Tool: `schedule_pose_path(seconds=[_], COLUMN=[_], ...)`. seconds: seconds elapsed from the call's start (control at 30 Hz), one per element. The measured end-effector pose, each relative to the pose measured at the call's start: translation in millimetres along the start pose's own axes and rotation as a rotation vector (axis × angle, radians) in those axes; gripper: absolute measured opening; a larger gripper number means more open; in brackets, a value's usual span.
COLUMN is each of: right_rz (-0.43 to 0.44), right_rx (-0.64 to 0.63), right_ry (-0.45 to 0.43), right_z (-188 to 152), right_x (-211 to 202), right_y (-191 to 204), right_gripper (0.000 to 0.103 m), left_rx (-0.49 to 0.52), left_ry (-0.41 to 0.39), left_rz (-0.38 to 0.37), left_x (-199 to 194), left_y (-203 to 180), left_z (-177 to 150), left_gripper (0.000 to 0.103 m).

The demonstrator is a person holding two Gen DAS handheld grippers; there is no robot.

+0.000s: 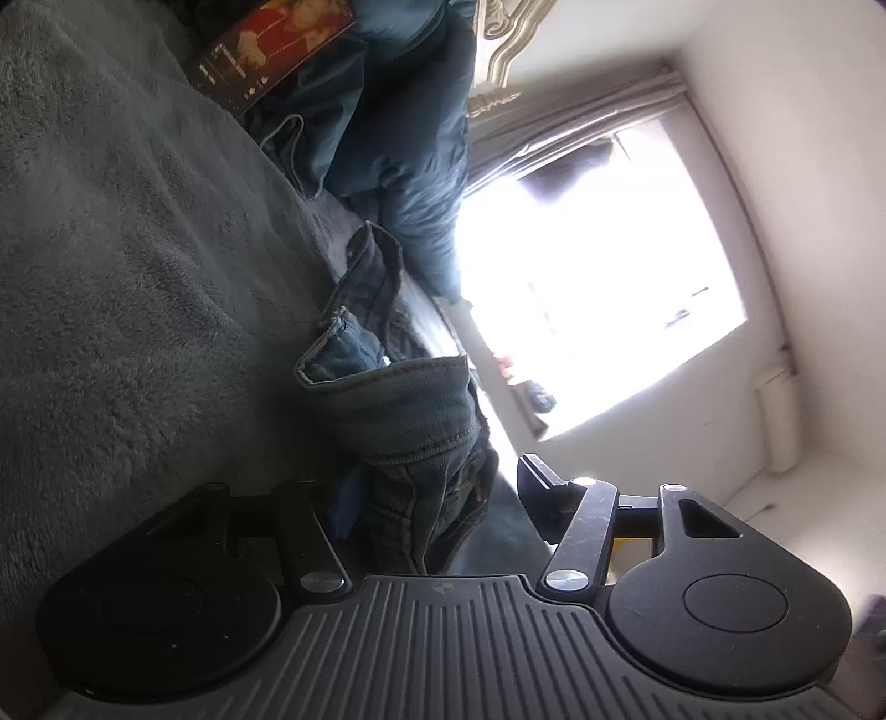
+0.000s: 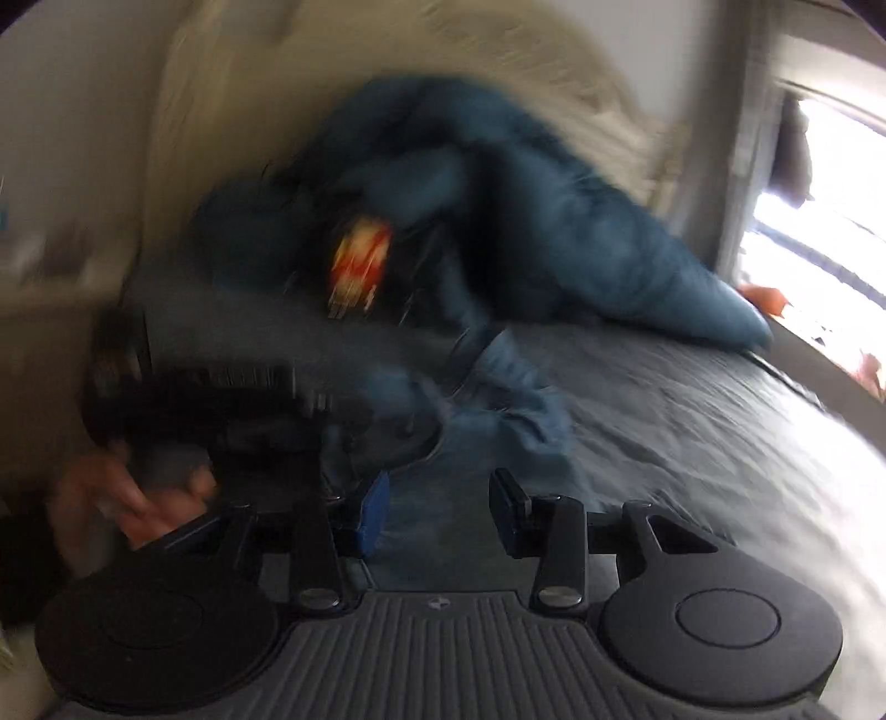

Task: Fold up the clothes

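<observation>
Left gripper (image 1: pixel 437 498): rolled onto its side, so the bed runs up the left of its view and the window stands tilted on the right; it points level along the bed.
Left fingers: apart; bunched denim lies between them, against the blue pad (image 1: pixel 340 509) and clear of the black one (image 1: pixel 540 487). Whether the cloth is pressed cannot be told.
Right gripper (image 2: pixel 440 512): angled down at the bed, its view heavily smeared.
Right fingers: apart, blue pad (image 2: pixel 374 515) and black pad (image 2: pixel 509 509) with a gap between them and nothing clamped; only bed cover shows in the gap.
Hand (image 2: pixel 133 498): a blurred hand at the left edge of the right wrist view, beside the other black gripper body (image 2: pixel 210 410).
Jeans (image 1: pixel 398 399): blue denim, crumpled in a heap on the bed's middle, thick stitched hem edges and seams standing up in folds; one end sits at the left gripper.
Bed cover (image 1: pixel 122 266): grey, fleecy and napped near the left gripper, smoother and wrinkled toward the window edge.
Duvet (image 2: pixel 581 232): teal, puffy, piled along the head edge of the bed under a pale headboard (image 2: pixel 498 55).
Printed item (image 1: pixel 271 50): flat, red and yellow, lying against the duvet.
Window (image 1: pixel 598 288): bright, washed out, grey curtain beside it.
</observation>
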State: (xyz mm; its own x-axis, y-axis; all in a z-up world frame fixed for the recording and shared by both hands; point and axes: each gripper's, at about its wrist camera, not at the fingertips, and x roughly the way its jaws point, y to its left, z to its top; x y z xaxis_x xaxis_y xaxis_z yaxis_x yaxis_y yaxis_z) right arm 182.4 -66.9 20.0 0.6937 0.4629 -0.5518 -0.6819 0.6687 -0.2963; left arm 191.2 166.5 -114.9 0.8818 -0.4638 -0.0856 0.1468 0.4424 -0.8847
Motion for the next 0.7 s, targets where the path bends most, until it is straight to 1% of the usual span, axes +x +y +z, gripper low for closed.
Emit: schedule_pose_path(seconds=[0.07,0.1,0.17,0.27,0.33,0.37,0.4,0.47,0.53,0.63,0.7], right_rz=[0.037,0.038,0.013,-0.029,-0.061,-0.086,-0.111,-0.157,-0.155,-0.115,-0.052], right_rx=[-0.108,-0.153,-0.222,-0.260,-0.271,-0.261,-0.249,-0.204,-0.074,0.165,0.334], right_ry=[0.071,0.077,0.059,0.050,0.065,0.075,0.082,0.090,0.060,-0.002,-0.023], right_z=[-1.2,-3.8,-7.6,-10.0,-12.0,-10.7,-8.3,-2.5,6.3,17.3,16.5], right_x=[35.6,47.5,62.4,82.0,96.2,101.7,105.3,108.9,96.4,70.7,60.0], right_y=[20.0,29.6,44.5,56.2,60.6,60.1,58.7,53.2,36.2,4.3,-18.5], right_gripper=[0.057,0.061,0.065,0.073,0.074,0.072,0.067,0.025,0.019,0.017,0.016], left_rx=[0.000,0.001,-0.007,-0.028,-0.042,-0.045,-0.039,-0.025,-0.025,-0.004,0.010], left_ry=[0.009,0.013,0.020,0.026,0.023,0.021,0.016,0.018,0.039,0.059,0.071], left_rz=[-0.033,-0.050,-0.083,-0.130,-0.162,-0.177,-0.179,-0.172,-0.184,-0.191,-0.210], left_x=[-0.8,-1.1,-0.5,0.9,1.4,2.1,3.0,4.3,7.5,9.1,8.7], left_y=[0.0,0.1,0.7,2.4,2.1,2.0,1.0,-0.5,-0.3,-2.1,-4.8], left_z=[3.1,4.6,6.5,9.0,9.0,9.2,10.2,10.2,10.0,9.2,7.2], left_gripper=[0.063,0.064,0.067,0.067,0.067,0.067,0.067,0.067,0.069,0.074,0.078])
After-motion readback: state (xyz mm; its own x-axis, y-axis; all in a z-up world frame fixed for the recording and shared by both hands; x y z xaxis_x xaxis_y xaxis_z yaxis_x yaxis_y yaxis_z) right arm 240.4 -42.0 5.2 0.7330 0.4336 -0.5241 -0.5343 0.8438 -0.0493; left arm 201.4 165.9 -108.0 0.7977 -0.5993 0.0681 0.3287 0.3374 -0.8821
